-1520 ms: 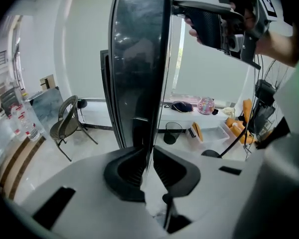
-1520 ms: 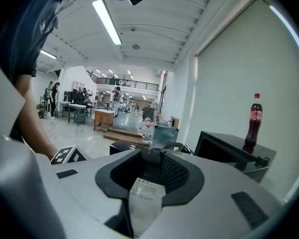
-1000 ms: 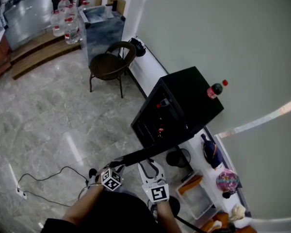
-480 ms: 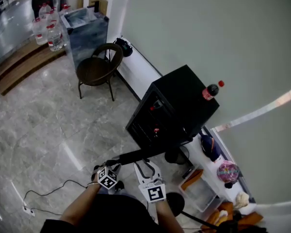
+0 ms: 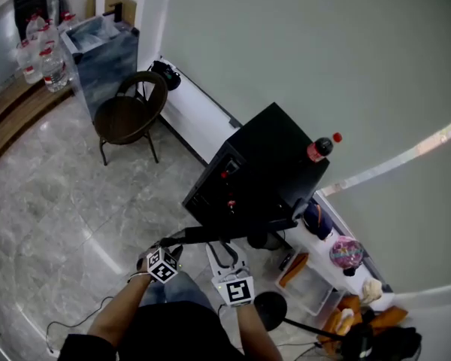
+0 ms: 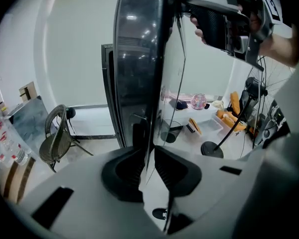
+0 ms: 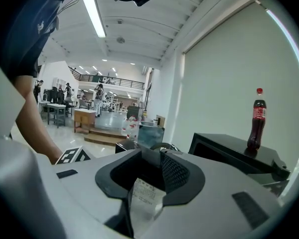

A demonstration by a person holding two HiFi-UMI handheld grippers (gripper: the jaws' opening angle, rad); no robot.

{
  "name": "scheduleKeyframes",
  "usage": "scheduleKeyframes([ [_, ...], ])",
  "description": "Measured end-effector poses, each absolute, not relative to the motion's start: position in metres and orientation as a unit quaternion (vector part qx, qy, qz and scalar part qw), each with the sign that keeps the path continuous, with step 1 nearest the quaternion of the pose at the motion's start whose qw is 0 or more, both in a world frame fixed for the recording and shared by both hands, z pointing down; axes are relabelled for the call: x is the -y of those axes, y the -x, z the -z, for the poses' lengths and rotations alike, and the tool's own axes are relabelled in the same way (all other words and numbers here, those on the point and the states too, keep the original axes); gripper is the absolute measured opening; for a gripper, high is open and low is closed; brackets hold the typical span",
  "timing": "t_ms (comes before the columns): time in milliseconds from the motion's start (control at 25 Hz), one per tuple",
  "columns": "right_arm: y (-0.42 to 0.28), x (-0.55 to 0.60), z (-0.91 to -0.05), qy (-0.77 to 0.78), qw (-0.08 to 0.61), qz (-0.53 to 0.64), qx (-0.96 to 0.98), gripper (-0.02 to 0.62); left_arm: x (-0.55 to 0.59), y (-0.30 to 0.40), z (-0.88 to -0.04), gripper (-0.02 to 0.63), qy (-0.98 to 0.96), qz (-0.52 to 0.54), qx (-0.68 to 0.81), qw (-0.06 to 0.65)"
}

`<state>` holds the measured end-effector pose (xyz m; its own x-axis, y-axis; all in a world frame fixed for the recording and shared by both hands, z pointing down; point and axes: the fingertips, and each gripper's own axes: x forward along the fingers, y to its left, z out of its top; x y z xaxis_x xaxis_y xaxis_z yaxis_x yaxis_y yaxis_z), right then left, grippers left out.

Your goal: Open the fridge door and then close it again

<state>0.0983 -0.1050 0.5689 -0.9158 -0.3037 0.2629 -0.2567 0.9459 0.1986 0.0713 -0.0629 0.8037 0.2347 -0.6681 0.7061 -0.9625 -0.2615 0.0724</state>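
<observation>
The black fridge (image 5: 274, 153) stands against the wall with its glass door (image 5: 210, 234) swung out, seen edge-on from above. My left gripper (image 5: 171, 244) has the door's free edge (image 6: 139, 59) between its pads (image 6: 164, 166); its jaws are opening slightly while still on the edge. My right gripper (image 5: 224, 248) is closed on the same door further along, with a thin panel carrying a label (image 7: 145, 195) between its pads (image 7: 174, 173). In the left gripper view the right gripper (image 6: 224, 19) sits in a hand at the door's top edge.
A cola bottle (image 5: 319, 147) stands on the fridge top (image 7: 234, 153). A brown chair (image 5: 128, 115) and a grey bin (image 5: 98, 51) are at the back left, near water bottles (image 5: 41, 55). A stand base (image 5: 270, 307) and a white shelf with clutter (image 5: 346, 254) lie to the right.
Both grippers have moved sideways with the door's edge still between their jaws. The head view has swung, so the fridge and chair sit further left in the picture.
</observation>
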Motion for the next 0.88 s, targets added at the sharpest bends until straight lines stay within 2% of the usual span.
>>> scheduleKeyframes([
  [880, -0.016, 0.221, -0.573, -0.259, 0.167, 0.069, 0.949, 0.109, 0.201, 0.027, -0.813, 0.082, -0.760, -0.301, 0.512, 0.263],
])
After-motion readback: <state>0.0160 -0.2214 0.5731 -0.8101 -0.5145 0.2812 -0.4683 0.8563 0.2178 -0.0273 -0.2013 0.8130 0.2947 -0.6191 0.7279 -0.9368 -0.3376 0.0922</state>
